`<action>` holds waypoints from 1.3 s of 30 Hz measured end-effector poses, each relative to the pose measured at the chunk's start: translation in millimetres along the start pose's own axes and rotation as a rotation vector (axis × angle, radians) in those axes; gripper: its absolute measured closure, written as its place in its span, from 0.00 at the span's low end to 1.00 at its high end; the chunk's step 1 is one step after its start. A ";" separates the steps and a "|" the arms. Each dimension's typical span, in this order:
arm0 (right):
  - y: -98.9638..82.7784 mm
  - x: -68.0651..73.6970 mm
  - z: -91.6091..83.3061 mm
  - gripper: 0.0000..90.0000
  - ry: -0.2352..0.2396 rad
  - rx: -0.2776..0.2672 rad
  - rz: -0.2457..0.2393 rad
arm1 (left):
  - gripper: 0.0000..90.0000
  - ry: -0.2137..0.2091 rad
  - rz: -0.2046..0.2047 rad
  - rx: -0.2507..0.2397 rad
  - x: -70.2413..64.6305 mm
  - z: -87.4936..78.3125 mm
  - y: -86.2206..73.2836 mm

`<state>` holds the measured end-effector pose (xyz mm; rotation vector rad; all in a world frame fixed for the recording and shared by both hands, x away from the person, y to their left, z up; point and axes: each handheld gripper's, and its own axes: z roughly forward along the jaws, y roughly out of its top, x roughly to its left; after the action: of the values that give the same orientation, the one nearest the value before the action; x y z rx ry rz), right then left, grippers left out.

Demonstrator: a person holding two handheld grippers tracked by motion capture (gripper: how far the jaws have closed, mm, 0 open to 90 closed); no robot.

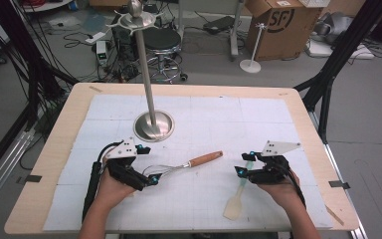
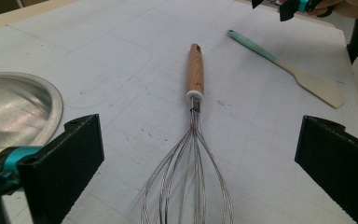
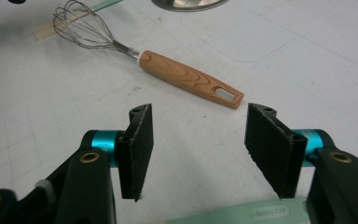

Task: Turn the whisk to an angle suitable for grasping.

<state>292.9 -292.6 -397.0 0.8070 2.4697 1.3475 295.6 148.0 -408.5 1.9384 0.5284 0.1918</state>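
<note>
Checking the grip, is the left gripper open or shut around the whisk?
Open: the left gripper has its jaws spread wide on either side of the whisk wires, touching nothing.

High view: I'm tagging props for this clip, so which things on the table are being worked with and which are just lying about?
In hand:
- whisk, wires between the open left gripper fingers
- spatula, beside the open right gripper

Lying about:
- steel stand
- cardboard box on the floor
- stool

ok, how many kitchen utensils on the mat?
2. The whisk lies mid-mat, its wire head between the open left claw. The spatula lies to its right, beside the open right claw. None looks hidden.
</note>
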 end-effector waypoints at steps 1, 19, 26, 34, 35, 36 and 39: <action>-0.7 0.4 -1.1 0.44 0.004 -0.006 -0.004 | 0.02 0.000 -0.003 -0.002 -0.4 0.3 0.1; -10.4 -3.9 -21.1 0.22 0.067 -0.130 -0.027 | 0.02 -0.016 0.008 -0.015 -2.6 1.1 3.7; -10.9 -3.8 -18.5 0.18 0.066 -0.122 -0.038 | 0.02 -0.016 -0.002 -0.035 -1.2 -0.7 4.4; -13.2 -3.5 -21.1 0.18 0.048 -0.115 -0.030 | 0.02 -0.022 -0.003 -0.052 0.4 1.5 7.0; -13.5 -3.5 -21.8 0.18 0.043 -0.115 -0.029 | 0.02 -0.021 -0.002 -0.056 0.7 1.1 7.2; -13.8 -4.1 -22.0 0.18 0.038 -0.118 -0.031 | 0.02 -0.018 -0.002 -0.057 0.9 0.7 7.3; -15.0 -4.4 -21.6 0.18 0.035 -0.117 -0.019 | 0.02 -0.014 -0.002 -0.055 1.0 0.8 7.7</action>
<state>281.8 -316.8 -397.6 0.7373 2.3914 1.4961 298.9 145.3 -402.0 1.8841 0.5108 0.1891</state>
